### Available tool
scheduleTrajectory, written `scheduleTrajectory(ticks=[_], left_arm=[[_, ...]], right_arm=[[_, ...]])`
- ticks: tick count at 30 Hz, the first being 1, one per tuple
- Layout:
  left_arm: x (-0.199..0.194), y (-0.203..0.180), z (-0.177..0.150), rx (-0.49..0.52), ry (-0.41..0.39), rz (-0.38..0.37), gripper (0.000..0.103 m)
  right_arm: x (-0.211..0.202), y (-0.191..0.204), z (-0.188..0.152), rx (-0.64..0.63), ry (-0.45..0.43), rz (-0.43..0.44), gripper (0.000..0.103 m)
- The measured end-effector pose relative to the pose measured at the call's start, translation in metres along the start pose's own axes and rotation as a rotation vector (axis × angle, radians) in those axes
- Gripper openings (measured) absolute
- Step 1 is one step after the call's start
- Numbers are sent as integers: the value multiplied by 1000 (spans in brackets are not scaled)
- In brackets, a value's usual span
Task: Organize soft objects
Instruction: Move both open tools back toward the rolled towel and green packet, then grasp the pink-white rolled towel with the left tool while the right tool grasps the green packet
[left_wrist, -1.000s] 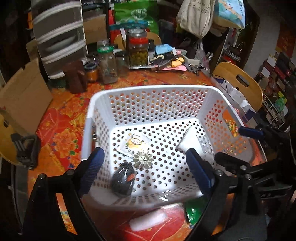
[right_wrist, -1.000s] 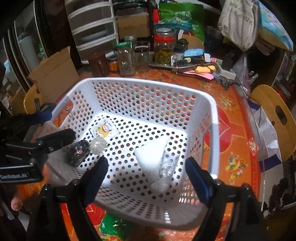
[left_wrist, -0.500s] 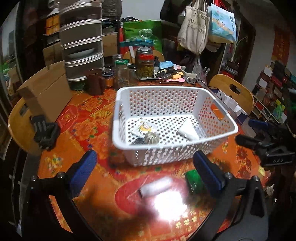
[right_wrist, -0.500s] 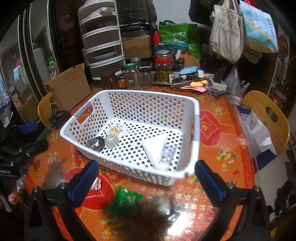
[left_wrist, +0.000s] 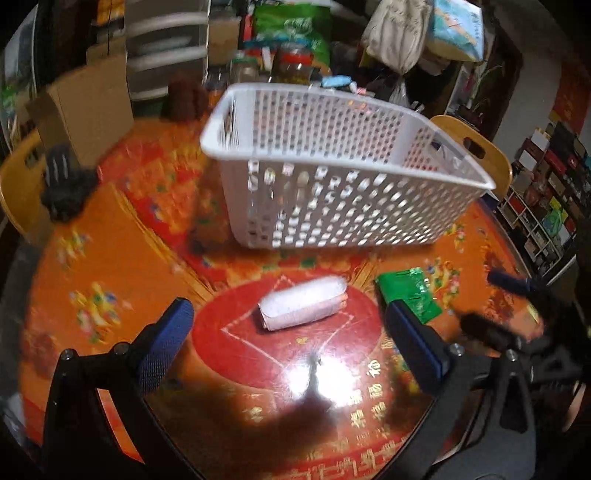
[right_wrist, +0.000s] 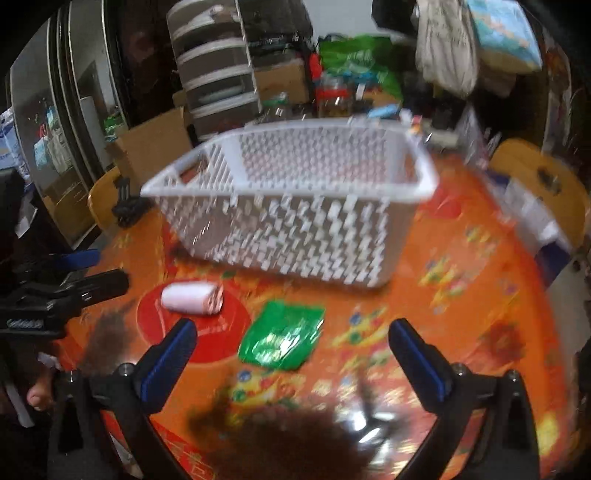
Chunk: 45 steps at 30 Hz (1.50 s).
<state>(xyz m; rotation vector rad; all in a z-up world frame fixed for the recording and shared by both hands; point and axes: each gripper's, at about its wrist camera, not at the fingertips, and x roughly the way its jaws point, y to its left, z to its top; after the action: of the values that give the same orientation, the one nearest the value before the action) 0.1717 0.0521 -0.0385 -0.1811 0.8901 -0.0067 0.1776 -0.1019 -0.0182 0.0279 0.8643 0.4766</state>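
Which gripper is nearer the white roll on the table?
Left. The left gripper is open with the white roll just ahead between its fingers. The right gripper is open over the green packet, with the roll off to its left.

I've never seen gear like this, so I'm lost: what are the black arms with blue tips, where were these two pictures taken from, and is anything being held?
No robot here: a person holds a hand-held claw in each hand, each with a fisheye camera looking along its two blue-padded fingers. One picture is from the left claw, the other from the right claw. Both are open and hold nothing. On the orange patterned table stands a white perforated basket. In front of it lie a white rolled soft bundle and a green shiny packet, neither touched. The left claw faces the bundle, the right claw the packet. Clutter fills the background.
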Motion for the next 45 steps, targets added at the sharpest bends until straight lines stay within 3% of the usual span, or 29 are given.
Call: scheduleTrajectory(ticks=[5,10,18,20,22,25,31,38,45], left_arm=[[44,4,-5,-50,57,-8,103],[71,-1,-6,-53,87,2,103],[88,-7,-2,-64,87,1,102],[87,-7,-1,-50,81,6,98],[88,-8,0,-43,83,13,85],[88,-13,5,-37,73,8,74],[92,-16,9,-23,62,15,72],[91,-12,2,-13,50,11,72],[89,-8,-3,-18,42,0,71]], right_arm=[[34,-2,-23,22,66,-12,103],[42,-2,-27,33,71,-22,103],[58,7,-26,9,111,-38,103],[62,8,-26,2,114,-56,103],[64,9,-24,7,119,-63,103],[68,11,-20,3,124,-75,103],[81,20,-14,-33,124,-123,102],[82,20,-11,-57,105,-161,67],[70,13,-16,-53,74,-141,56]])
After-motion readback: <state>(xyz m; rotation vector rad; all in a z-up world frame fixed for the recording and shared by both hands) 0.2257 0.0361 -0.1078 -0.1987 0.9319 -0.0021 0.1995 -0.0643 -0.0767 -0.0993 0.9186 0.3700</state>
